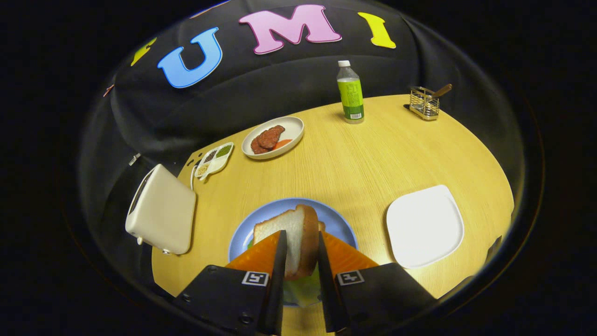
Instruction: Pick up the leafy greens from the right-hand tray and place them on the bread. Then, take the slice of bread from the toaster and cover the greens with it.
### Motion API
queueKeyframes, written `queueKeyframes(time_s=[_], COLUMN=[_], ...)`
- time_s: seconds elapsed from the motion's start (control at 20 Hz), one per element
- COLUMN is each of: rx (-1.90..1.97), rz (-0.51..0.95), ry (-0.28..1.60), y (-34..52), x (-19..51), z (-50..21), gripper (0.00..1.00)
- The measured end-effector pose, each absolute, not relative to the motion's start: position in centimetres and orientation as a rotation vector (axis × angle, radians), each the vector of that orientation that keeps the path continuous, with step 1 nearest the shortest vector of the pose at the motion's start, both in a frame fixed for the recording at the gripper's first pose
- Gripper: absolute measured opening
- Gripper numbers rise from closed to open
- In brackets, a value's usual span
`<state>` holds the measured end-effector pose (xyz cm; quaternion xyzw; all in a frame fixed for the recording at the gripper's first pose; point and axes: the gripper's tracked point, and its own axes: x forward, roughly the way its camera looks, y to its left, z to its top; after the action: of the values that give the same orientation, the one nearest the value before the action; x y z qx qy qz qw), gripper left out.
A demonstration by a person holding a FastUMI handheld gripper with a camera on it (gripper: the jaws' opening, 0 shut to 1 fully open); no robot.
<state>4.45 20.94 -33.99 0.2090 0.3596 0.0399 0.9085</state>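
Gripper view: tool (pixel 300 247) clamped on the slice of bread (pixel 293 240), both fingers pressing its faces, slice held on edge, tilted, crust toward the right finger. It hangs over the blue plate (pixel 279 208); leafy greens (pixel 303 290) peek out pale green below, between the fingers. Base bread under the greens can't be made out. Toaster (pixel 162 215) off to the left on the surface (pixel 364 163), slot side not readable. White tray (pixel 424 225) on the right looks bare, so greens step judged done; covering step in hand. To do it well: rotate slice flat, centre it over the greens, lower till it rests, then part the fingers, no dropping from height, no dragging leaves off. Beyond: meat plate (pixel 273 137), condiment dish (pixel 214 159), bottle (pixel 350 92), wire holder (pixel 425 102).
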Motion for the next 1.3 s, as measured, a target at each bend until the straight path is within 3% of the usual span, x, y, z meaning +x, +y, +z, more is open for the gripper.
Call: queueKeyframes(time_s=[0.05,0.1,0.3,1.0,1.3], rx=[0.4,0.367,0.335,0.113,0.074], rz=[0.067,0.052,0.03,0.143,0.201], ry=[0.758,0.773,0.752,0.436,0.285], y=[20.2,19.3,17.0,13.1,14.5], x=[4.0,3.7,3.6,1.8,-0.1], z=[-34.7,-35.2,-34.7,-20.1,-12.4], gripper=[0.42,0.54,0.66,0.83,0.98])
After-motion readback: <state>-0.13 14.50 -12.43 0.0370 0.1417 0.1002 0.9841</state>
